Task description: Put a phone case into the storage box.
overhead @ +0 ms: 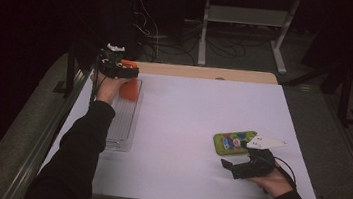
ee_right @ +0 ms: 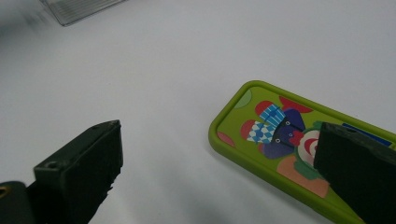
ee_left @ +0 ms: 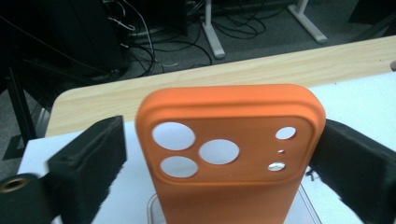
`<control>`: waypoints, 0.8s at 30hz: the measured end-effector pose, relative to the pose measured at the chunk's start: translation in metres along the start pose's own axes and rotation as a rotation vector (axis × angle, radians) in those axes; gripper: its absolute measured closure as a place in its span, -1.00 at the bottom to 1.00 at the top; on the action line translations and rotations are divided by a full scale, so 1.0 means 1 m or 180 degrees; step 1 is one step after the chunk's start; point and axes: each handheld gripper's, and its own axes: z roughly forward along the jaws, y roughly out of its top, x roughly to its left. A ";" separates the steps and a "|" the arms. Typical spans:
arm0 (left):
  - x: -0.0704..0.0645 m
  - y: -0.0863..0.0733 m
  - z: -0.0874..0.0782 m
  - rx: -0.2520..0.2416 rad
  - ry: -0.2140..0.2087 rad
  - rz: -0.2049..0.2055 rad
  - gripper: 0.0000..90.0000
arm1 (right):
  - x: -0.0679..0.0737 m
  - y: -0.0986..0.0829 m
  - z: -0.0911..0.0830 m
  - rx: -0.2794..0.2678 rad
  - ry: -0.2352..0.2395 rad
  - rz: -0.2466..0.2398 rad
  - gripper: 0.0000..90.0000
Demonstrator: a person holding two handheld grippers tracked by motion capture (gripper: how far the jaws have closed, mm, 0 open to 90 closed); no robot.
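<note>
At the table's far left, the left gripper [overhead: 116,67] holds an orange soft-plastic phone case with round camera cut-outs [ee_left: 231,158] upright over the far end of a clear ribbed plastic tray [overhead: 122,123]; one jaw presses its side, the other sits just beside it. Well apart to the right, the right gripper [ee_right: 219,163] rests jaws wide beside a green phone case with a colourful cartoon print [ee_right: 289,140] lying flat on the white tabletop [overhead: 187,116].

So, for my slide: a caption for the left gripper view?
Left gripper presenting an orange phone case upright between its black jaws above a clear tray.
</note>
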 end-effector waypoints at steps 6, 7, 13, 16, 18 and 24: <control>0.003 0.000 -0.005 0.0007 -0.0036 0.0015 -0.95 | 0.000 0.000 0.000 0.0005 -0.0002 -0.0008 -0.98; 0.003 0.001 -0.006 0.0008 -0.0049 0.0021 -0.95 | 0.000 0.000 0.000 0.0003 -0.0004 -0.0008 -0.98; 0.003 0.001 -0.015 0.0047 -0.0140 0.0085 -0.95 | 0.000 0.000 0.000 0.0001 -0.0010 -0.0011 -0.99; 0.001 -0.001 -0.022 0.0085 -0.0242 0.0163 -0.95 | 0.000 0.000 0.000 -0.0008 -0.0015 0.0000 -0.98; 0.000 -0.001 -0.026 0.0089 -0.0347 0.0207 -0.95 | -0.001 0.001 0.000 -0.0007 -0.0025 0.0020 -0.98; -0.007 -0.003 -0.039 0.0087 -0.0769 0.0315 -0.95 | -0.002 0.000 -0.002 -0.0009 -0.0048 0.0037 -0.98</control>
